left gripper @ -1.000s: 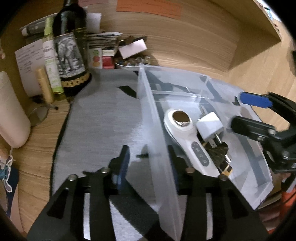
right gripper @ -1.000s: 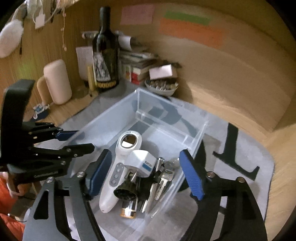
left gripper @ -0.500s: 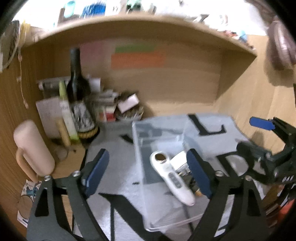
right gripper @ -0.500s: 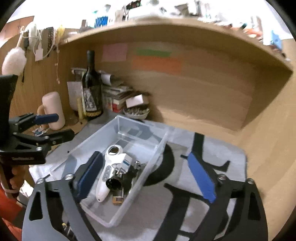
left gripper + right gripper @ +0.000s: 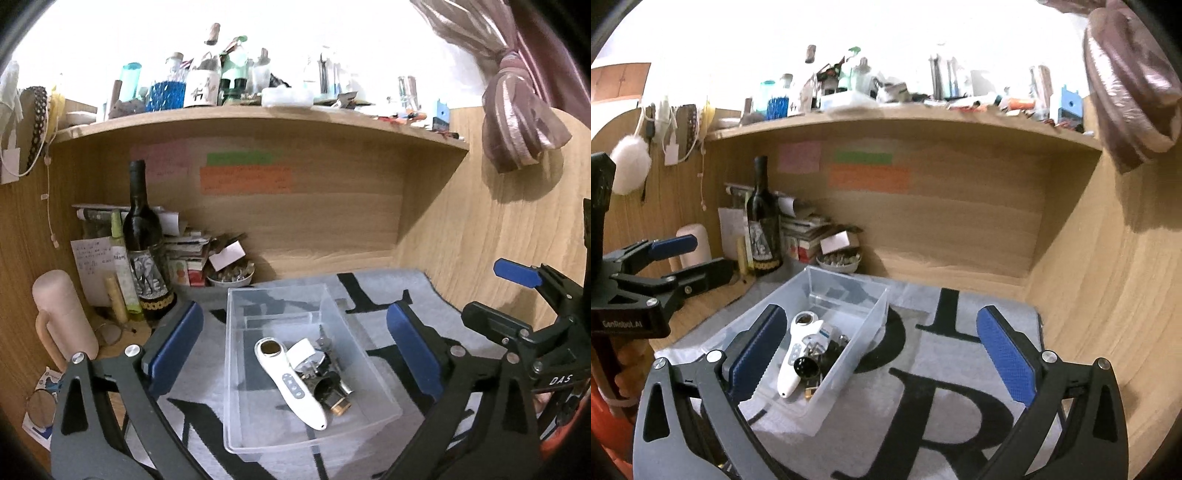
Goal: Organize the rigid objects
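Wooden panels close the desk on three sides, with a cluttered shelf point(image 5: 258, 114) overhead and pink, green and orange paper notes point(image 5: 245, 179) stuck on the back panel. We see a grey mat point(image 5: 960, 373) with big black letters covering most of the desk, and on it a clear plastic bin point(image 5: 373, 373) lying nearer the mat's left edge than its right.

Inside the bin, toward its near end, lies a white handheld device point(image 5: 291, 384) with a round head and three buttons. Against its right side sit a white plug adapter point(image 5: 301, 350), some keys point(image 5: 325, 338) and a dark piece with a brass end point(image 5: 332, 397); that pile is too tangled for us to sort out more exactly. The bin's far end, beyond a low clear divider, holds nothing we can make out.

At the desk's back left corner stand a dark wine bottle point(image 5: 142, 243), a thin green tube point(image 5: 123, 273), a stack of books point(image 5: 186, 251) and a small bowl point(image 5: 231, 277). A pale pink bottle with a handle point(image 5: 61, 321) stands along the left edge.

Our left gripper point(image 5: 293, 347) hangs above the bin with its blue pads spread wide, pinching nothing; its jaws have just been opening. Our right gripper point(image 5: 879, 354) is likewise spread wide and empty over the mat, with the bin's right wall between its pads but untouched. Each gripper shows at the side of the other's view.
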`<state>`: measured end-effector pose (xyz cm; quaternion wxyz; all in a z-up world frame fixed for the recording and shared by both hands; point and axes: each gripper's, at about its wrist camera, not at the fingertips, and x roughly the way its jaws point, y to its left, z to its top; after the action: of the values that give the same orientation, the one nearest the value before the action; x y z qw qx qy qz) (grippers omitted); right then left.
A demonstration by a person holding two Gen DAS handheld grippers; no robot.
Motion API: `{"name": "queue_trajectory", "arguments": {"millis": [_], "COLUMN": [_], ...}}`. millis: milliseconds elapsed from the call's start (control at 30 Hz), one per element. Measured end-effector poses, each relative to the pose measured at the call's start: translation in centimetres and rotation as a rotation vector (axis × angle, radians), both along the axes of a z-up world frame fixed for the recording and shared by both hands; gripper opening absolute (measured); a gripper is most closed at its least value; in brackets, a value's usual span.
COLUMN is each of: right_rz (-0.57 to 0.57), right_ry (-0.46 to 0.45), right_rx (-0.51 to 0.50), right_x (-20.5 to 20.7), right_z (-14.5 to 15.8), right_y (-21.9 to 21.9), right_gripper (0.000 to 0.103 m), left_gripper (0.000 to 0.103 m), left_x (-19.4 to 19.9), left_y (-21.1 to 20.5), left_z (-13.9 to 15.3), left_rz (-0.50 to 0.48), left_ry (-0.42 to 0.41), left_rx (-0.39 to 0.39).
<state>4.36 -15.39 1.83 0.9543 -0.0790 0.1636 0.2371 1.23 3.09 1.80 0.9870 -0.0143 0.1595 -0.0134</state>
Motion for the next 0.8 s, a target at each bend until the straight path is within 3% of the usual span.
{"name": "queue_trajectory", "arguments": {"millis": [233,800], "right_rz": [-0.005,-0.007], "right_ry": [-0.032,-0.014], "right_rx": [0.027,0.045], "right_x": [-0.6,0.1], "right_z": [0.3,-0.1], "right_y": [-0.3,-0.2], "right_gripper": [0.103,0.103], "left_gripper": [0.102,0.102], "left_x": [-0.2,1.0], "left_y": [-0.3,0.1], "left_z": [0.2,-0.3], "left_rz": [-0.006,-0.014], "left_ry": [-0.018,0.020], "left_rx": [0.000,-0.007]}}
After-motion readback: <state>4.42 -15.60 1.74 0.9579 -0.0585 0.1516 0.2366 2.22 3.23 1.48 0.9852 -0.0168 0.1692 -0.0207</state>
